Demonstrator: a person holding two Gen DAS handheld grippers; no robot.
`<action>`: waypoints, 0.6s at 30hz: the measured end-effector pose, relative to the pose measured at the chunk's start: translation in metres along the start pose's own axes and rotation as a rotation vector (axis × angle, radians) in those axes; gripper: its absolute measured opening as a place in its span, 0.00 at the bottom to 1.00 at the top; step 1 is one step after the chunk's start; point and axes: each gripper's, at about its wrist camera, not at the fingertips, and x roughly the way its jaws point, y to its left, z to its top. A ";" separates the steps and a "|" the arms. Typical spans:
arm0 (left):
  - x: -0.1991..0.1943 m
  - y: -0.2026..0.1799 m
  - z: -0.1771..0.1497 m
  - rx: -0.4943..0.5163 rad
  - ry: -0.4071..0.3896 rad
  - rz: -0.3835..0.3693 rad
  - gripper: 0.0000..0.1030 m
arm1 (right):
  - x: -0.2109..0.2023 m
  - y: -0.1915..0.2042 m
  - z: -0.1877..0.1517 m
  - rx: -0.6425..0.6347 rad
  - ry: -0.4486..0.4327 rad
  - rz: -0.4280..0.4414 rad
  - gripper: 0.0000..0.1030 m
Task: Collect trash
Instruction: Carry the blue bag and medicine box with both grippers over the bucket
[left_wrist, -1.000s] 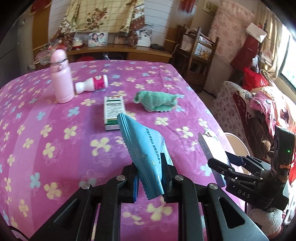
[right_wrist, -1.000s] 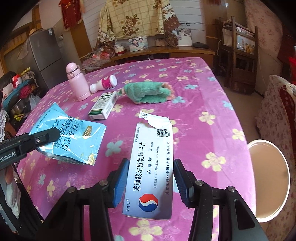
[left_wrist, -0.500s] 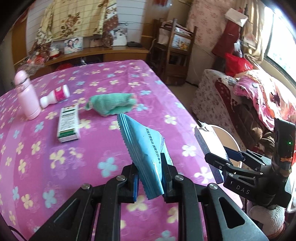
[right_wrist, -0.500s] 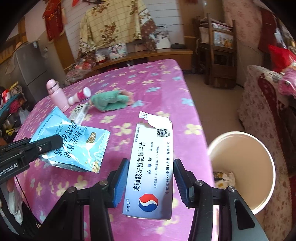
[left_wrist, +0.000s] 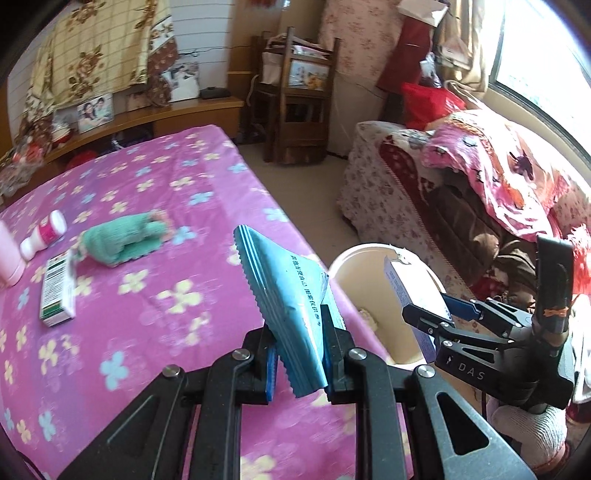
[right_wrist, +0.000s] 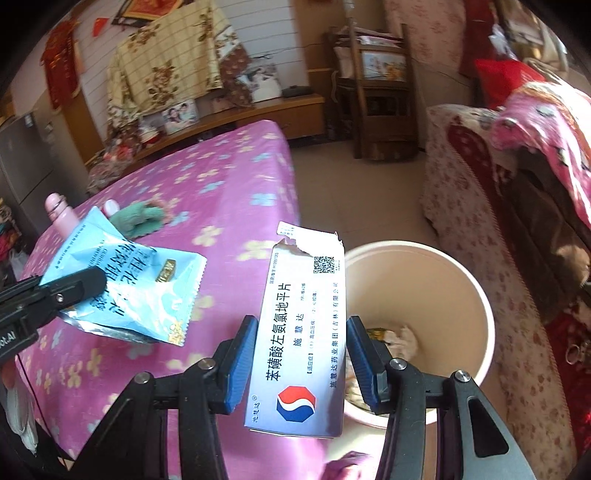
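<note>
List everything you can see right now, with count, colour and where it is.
Torn snack packet: 1, light blue foil, clamped in the left gripper.
Opened medicine carton: 1, white with a red-blue logo, clamped in the right gripper beside the bin.
Round waste bin: 1, cream plastic, on the floor beside the table.
Crumpled cloth: 1, green, on the tablecloth.
Small box: 1, green-white, lying flat.
Little bottle: 1, white with a pink label, on its side.
Flowered tablecloth: 1, magenta.
Left gripper: 1, black.
Right gripper: 1, black with blue pads.
</note>
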 end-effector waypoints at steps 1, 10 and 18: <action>0.005 -0.006 0.002 0.004 0.004 -0.011 0.20 | 0.001 -0.008 -0.001 0.010 0.003 -0.008 0.50; 0.038 -0.042 0.012 0.034 0.029 -0.051 0.20 | 0.015 -0.056 -0.008 0.085 0.034 -0.051 0.50; 0.059 -0.055 0.014 0.036 0.048 -0.069 0.20 | 0.027 -0.079 -0.015 0.126 0.057 -0.065 0.50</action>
